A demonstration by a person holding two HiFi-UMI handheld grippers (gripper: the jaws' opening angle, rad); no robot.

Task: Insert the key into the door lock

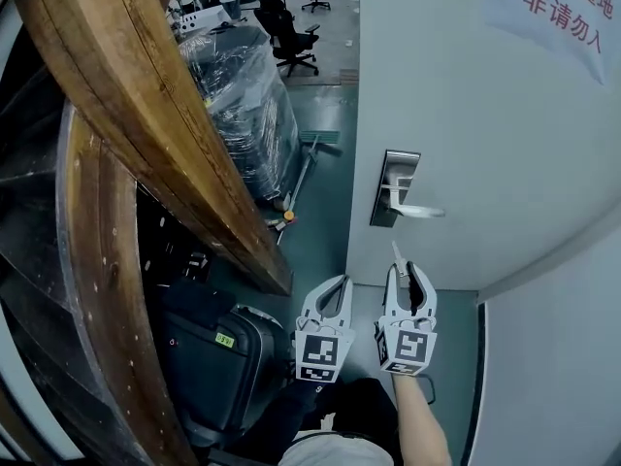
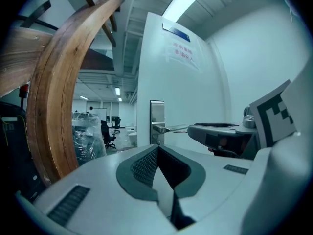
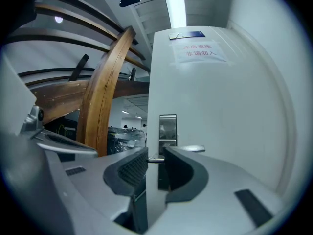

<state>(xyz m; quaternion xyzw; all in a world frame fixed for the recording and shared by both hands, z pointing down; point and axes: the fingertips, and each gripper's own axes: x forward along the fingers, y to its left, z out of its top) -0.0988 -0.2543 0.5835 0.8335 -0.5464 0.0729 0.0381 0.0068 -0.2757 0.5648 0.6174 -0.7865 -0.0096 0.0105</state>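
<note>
We see our right hand-held gripper [image 1: 408, 276] low in the head view. Its jaws are pinched tight on a small silver key [image 1: 397, 254]. The thin end of the key sticks out past the tips and points up to 12 o'clock. Right there, at 12 o'clock from the key, is the shiny lock plate [image 1: 391, 184] on the pale door [image 1: 466, 115]. The key is near the plate but is not touching it. A silver handle [image 1: 419, 211] sticks out of the plate toward 3 o'clock.

Our left hand-held gripper [image 1: 335, 289] is just beside the right one, at its 9 o'clock. Its jaws are narrow, with the tips together, and they hold nothing.

A big brown wooden beam [image 1: 146, 115] leans at 10 o'clock. A sign [image 1: 563, 8] with red writing is stuck on the door at 1 o'clock.
</note>
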